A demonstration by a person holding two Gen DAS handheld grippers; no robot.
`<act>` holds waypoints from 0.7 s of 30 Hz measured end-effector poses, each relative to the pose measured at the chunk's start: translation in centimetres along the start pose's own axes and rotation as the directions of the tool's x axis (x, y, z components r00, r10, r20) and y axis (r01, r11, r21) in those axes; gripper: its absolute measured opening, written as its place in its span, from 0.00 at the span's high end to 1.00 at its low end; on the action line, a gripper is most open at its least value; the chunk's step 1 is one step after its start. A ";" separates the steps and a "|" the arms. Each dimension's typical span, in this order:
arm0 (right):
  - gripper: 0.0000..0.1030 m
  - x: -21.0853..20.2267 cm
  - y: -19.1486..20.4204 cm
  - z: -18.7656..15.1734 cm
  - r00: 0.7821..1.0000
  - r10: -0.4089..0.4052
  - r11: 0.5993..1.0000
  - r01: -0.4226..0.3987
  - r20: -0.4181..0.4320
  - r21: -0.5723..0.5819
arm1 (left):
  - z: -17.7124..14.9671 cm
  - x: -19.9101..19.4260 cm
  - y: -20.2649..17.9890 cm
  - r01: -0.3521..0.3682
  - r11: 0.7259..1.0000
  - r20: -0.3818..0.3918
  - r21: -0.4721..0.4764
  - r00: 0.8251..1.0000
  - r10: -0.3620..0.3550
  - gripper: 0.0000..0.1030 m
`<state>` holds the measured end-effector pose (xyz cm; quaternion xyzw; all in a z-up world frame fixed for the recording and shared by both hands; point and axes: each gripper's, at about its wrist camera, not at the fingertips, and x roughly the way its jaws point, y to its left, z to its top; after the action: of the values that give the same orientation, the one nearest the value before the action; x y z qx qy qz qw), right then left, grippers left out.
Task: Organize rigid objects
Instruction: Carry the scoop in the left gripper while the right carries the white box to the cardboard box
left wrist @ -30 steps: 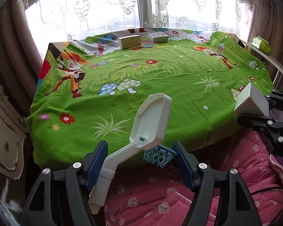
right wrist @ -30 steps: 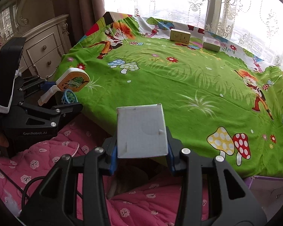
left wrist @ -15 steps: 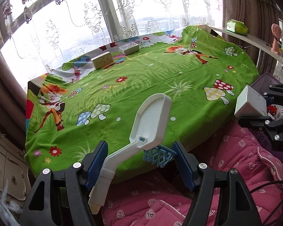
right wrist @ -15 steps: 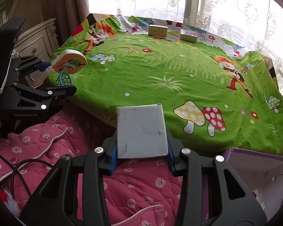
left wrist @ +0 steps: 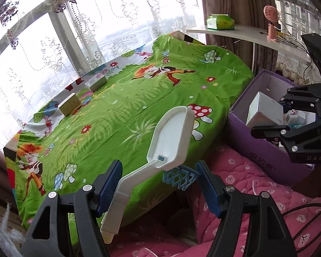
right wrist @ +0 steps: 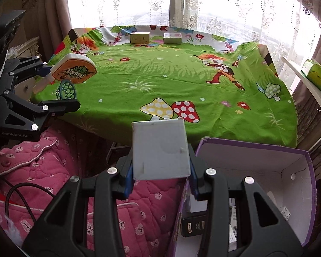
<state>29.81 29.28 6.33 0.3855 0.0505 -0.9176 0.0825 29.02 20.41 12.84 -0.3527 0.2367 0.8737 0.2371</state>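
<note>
My left gripper (left wrist: 158, 167) is shut on a toy basketball hoop (left wrist: 171, 137), a white backboard on a bent handle with a blue net (left wrist: 179, 177). It hangs off the near edge of the green-clothed table (left wrist: 139, 98). The right wrist view shows the hoop's orange printed face (right wrist: 75, 71) in the left gripper (right wrist: 60, 85). My right gripper (right wrist: 160, 160) is shut on a white box (right wrist: 160, 150). It holds this box above the left rim of an open purple box (right wrist: 246, 146). From the left wrist view, the white box (left wrist: 264, 112) in the right gripper (left wrist: 271, 115) hangs over the purple box (left wrist: 259, 150).
Two small boxes (right wrist: 139, 38) (right wrist: 172, 38) stand at the table's far edge by the window. Several small packages lie in the purple box. A pink quilt (right wrist: 53, 171) lies below the grippers. A white shelf (left wrist: 246, 35) at the right bears a green tissue pack (left wrist: 220, 22) and a pink fan (left wrist: 271, 21).
Both grippers have swung to the right along the table's near edge, each keeping its object. The purple box has come into view, and the white box now hangs over its rim.
</note>
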 end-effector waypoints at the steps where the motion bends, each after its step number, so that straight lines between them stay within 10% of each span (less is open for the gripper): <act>1: 0.56 -0.2 -0.5 -0.3 1.000 -0.007 1.000 0.006 0.001 0.011 | 0.4 0.1 -0.7 0.012 1.000 0.000 0.019 1.000 -0.012 0.31; 21: 0.56 -3.3 -10.0 -5.4 0.987 -0.159 0.959 0.158 -0.018 0.235 | 5.5 1.3 -13.5 0.167 0.930 -0.044 0.327 0.986 -0.162 0.31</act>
<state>33.97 40.27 5.26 0.3866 -0.0281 -0.9210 -0.0375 33.32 34.36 12.10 -0.3338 0.3508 0.7960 0.3632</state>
